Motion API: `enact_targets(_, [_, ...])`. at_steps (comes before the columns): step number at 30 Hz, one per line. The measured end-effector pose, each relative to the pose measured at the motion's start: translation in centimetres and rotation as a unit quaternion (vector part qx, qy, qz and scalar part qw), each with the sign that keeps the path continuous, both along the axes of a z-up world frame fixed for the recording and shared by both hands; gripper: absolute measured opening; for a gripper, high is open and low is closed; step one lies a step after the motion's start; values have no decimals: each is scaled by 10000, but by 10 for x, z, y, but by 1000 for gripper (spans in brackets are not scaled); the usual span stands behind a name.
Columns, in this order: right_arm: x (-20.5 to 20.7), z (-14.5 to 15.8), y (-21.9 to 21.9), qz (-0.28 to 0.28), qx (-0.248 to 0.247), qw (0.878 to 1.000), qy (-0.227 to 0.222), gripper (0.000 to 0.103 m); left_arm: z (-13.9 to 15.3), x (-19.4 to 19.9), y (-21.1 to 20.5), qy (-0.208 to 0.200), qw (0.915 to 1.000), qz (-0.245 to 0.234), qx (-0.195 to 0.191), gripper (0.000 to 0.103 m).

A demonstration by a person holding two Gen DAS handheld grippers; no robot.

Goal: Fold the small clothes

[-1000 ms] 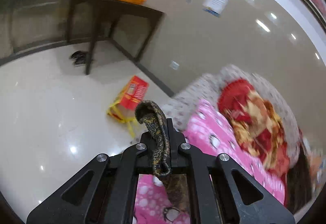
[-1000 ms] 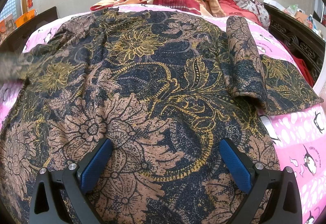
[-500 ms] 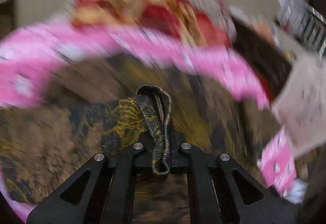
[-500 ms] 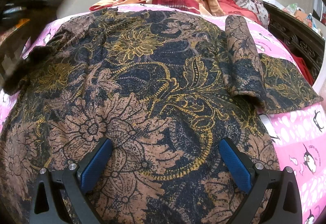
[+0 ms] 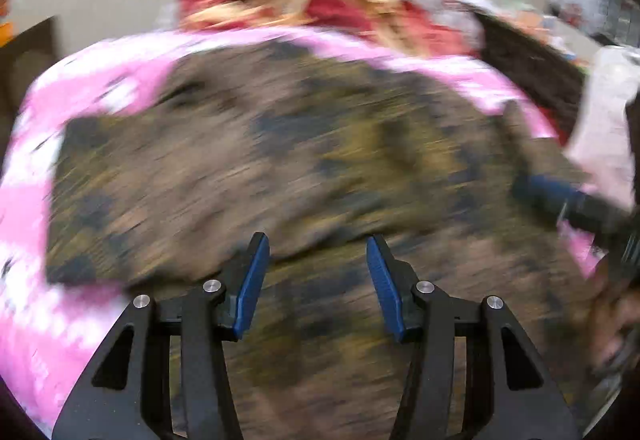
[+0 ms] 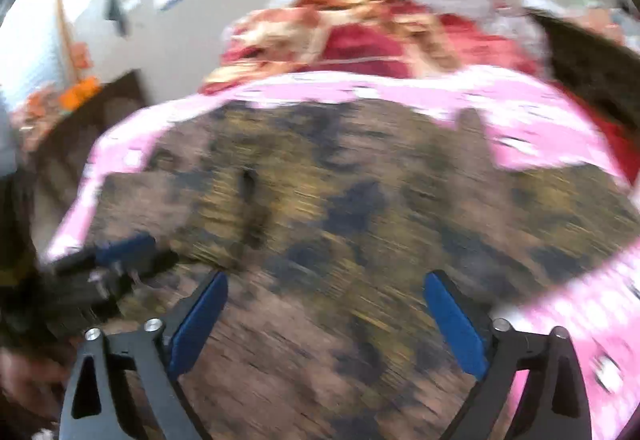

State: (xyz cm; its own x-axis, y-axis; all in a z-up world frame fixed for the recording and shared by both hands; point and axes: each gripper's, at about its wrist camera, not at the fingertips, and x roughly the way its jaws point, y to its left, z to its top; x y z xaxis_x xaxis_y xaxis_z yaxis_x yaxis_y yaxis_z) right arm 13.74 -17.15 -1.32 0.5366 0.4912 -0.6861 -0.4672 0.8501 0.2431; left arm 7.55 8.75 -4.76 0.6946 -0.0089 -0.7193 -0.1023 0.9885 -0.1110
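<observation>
I see left gripper (image 5: 316, 280) jaws apart, empty | right gripper (image 6: 326, 316) jaws wide, empty | floral garment (image 5: 304, 159) flat on pink sheet (image 5: 24, 232)

Both fisheye views are heavily motion-blurred — soft bright indoor light, ceiling glare, dark vignetted corners.

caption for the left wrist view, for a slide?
Motion-blurred left claw, open and empty, above the dark floral garment spread on the pink bedsheet.
</observation>
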Motion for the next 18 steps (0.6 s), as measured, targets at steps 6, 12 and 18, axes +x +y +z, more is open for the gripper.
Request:
enact_targets(6, [48, -41, 51, 736, 358, 9941, 708, 50, -31, -14, 39, 49, 9932, 937, -692, 50])
enact_targets(12, [65, -57, 57, 784, 710, 9904, 893, 15, -32, -2, 15, 152, 9943, 1007, -327, 50])
enact_targets(18, [70, -43, 23, 312, 703, 9943, 743, 4, -31, -10, 31, 142, 9938, 1017, -418, 50])
